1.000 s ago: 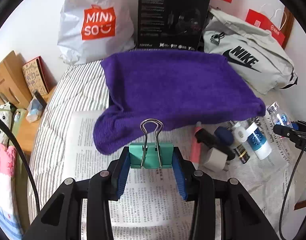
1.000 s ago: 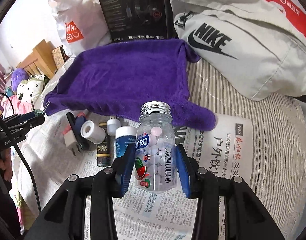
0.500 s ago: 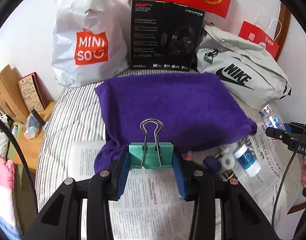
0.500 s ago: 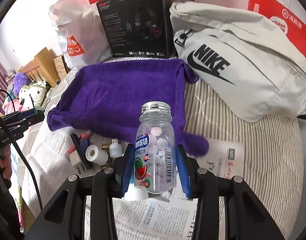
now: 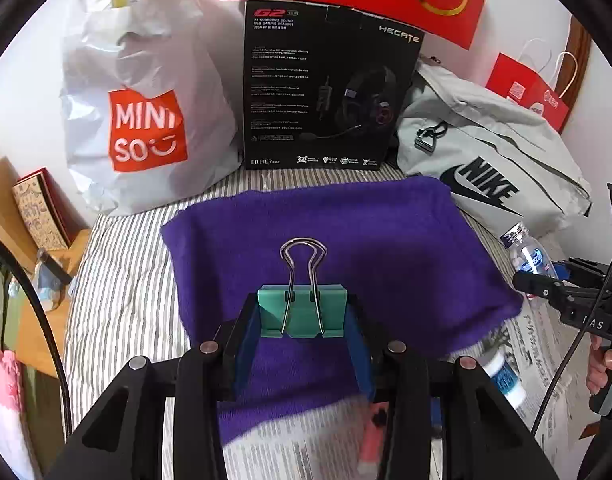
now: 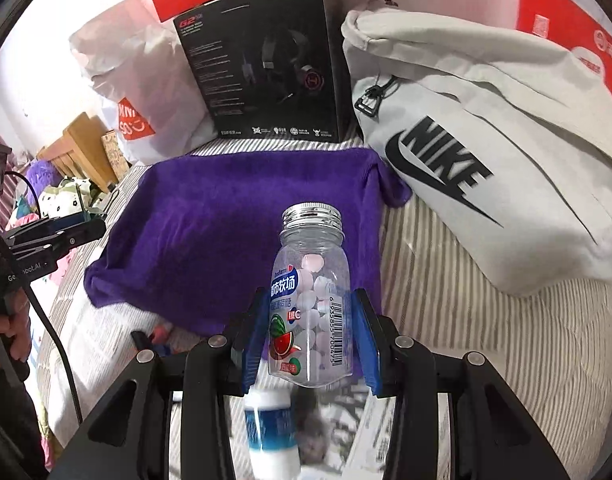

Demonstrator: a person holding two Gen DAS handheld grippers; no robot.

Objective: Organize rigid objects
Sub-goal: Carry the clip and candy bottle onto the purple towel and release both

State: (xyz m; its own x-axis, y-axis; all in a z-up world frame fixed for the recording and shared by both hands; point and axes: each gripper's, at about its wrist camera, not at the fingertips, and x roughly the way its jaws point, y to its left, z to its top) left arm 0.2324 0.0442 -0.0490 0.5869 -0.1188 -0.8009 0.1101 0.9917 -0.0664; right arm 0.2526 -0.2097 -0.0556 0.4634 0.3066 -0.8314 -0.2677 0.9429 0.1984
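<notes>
The purple towel (image 5: 325,248) lies straight ahead of both my grippers and below them, spread flat on the striped bedcover (image 5: 122,280). I judge it to be where both items go. My left gripper (image 5: 302,332) is clamped on a teal binder clip (image 5: 302,312), its wire handles pointing away from me toward the far edge of the towel. My right gripper (image 6: 309,332) is closed around a clear plastic candy bottle (image 6: 309,304), held by its lower body, long axis upright with the ribbed metal cap (image 6: 311,216) on top. In the right wrist view the bottle sits over the towel's near right part. In the left wrist view the clip sits over its near middle, so each hand has its own patch and neither is clearly nearer.

The towel is soft and plush, so I expect the tall bottle to stand less steadily there than the flat steel clip. The bottle is smooth and glossy, half full of pale round tablets. A blue-labelled white bottle (image 6: 272,428) lies blurred on the newspaper (image 6: 365,432) below my right fingers.
</notes>
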